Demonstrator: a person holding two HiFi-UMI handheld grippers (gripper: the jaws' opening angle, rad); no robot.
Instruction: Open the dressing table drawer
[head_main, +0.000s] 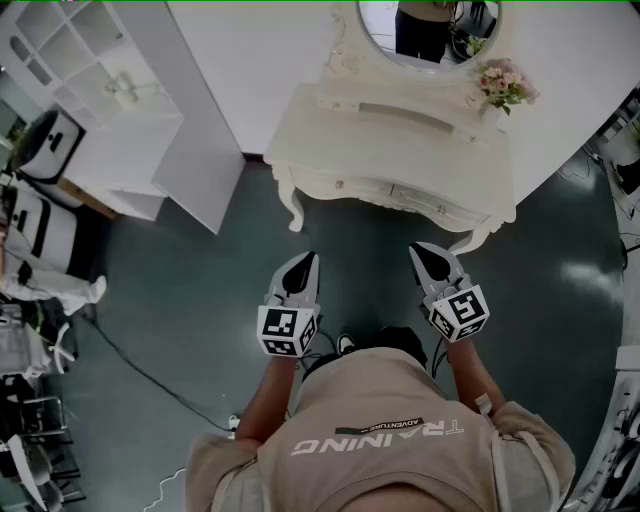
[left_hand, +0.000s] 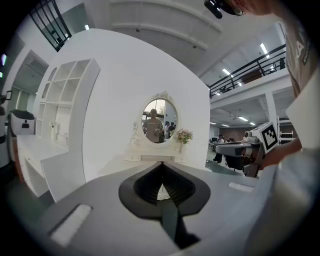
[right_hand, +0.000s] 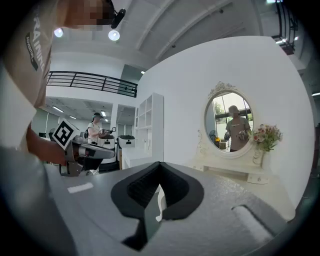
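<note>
left tool (head_main: 303, 259), right tool (head_main: 421, 251) held about level, side by side, aimed at cream carved dressing counter (head_main: 400, 145). both pressed together, empty. cream knobbed drawer (head_main: 440, 206) shut, well ahead of tips.

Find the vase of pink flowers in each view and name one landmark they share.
Head view: flowers upper right, on the dressing table's right end.
Left gripper view: flowers near centre, at the oval mirror's lower right.
Right gripper view: flowers right of centre, at the mirror's lower right.
Shared landmark: the oval mirror, in all three.
</note>
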